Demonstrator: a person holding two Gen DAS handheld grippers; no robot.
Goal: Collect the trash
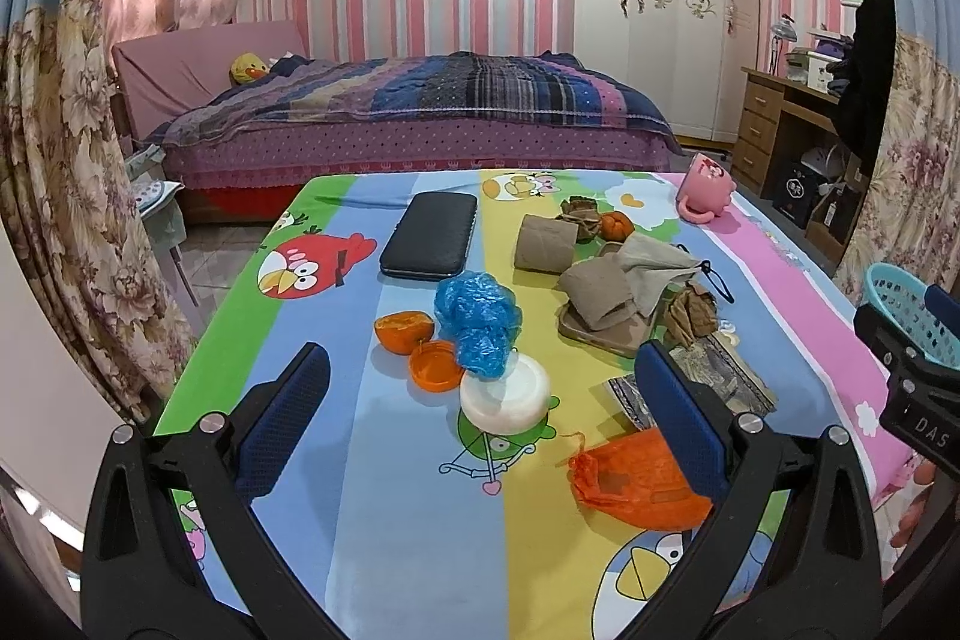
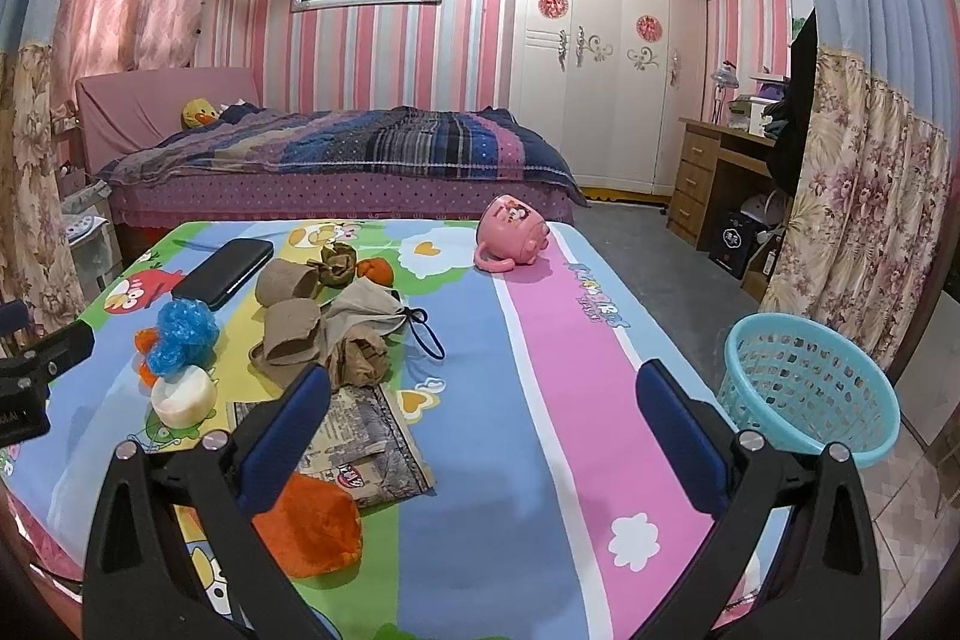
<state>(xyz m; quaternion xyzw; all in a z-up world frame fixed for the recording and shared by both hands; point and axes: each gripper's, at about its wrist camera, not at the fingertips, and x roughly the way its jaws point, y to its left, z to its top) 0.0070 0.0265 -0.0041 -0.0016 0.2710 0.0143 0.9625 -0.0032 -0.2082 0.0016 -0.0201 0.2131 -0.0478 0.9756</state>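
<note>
Trash is seen scattered on the cartoon-print surface [image 1: 420, 550]: a blue plastic bag [image 1: 477, 322], orange peels [image 1: 405, 331] and a white lid [image 1: 505, 394] lie ahead of the left gripper [image 1: 480, 388] (fingers apart, empty). The right gripper [image 2: 483, 409] is likewise held apart, the basket [image 2: 807, 388] just beyond its right finger.

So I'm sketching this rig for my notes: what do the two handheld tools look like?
Both match. The left tool has a black plastic frame with two angled arms, silver screw heads at the joints, and flat fingers padded in dark blue textured material. The right tool has the same black frame, silver screws and blue-padded fingers. Its body, seen from the left camera, bears white letters "DAS". No cables or sleeves show.
</note>
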